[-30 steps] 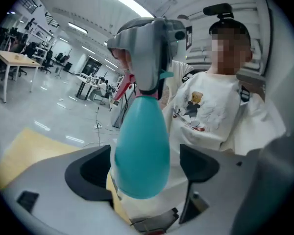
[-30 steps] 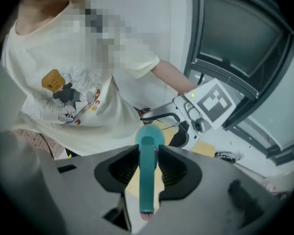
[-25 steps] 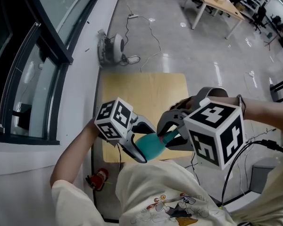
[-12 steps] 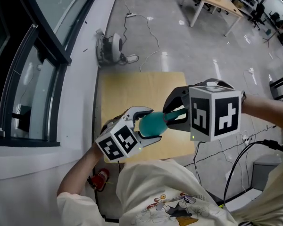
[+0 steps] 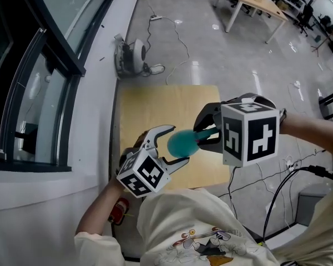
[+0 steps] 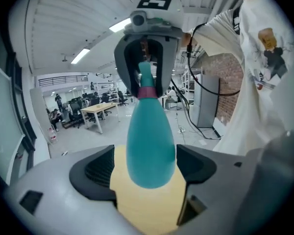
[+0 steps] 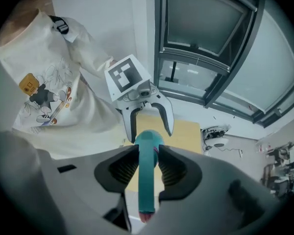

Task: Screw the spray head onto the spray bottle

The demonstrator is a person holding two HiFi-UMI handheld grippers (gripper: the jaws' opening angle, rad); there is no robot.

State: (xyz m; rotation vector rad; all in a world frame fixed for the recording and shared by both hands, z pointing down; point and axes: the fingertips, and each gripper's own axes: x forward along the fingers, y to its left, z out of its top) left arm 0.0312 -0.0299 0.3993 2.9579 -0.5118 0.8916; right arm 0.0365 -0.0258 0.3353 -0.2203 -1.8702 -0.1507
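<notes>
Above one pale wooden tabletop (image 5: 155, 110), one teal pear-shaped plastic spray bottle (image 5: 182, 143) is clamped at its narrow end by the right gripper (image 7: 148, 170), its rounded base flanked, untouched, by the left gripper (image 6: 147, 169), whose wide-set jaws have just been closing.

The left gripper (image 6: 147, 168) is straddling the rounded base of a teal spray bottle (image 6: 150, 141). Its jaws have just been closing but are standing clear of the bottle's sides. At 12 o'clock the right gripper (image 6: 146, 88) is clamping the bottle's narrow neck. A yellow tabletop (image 6: 152, 207) is showing at 6 o'clock.
</notes>
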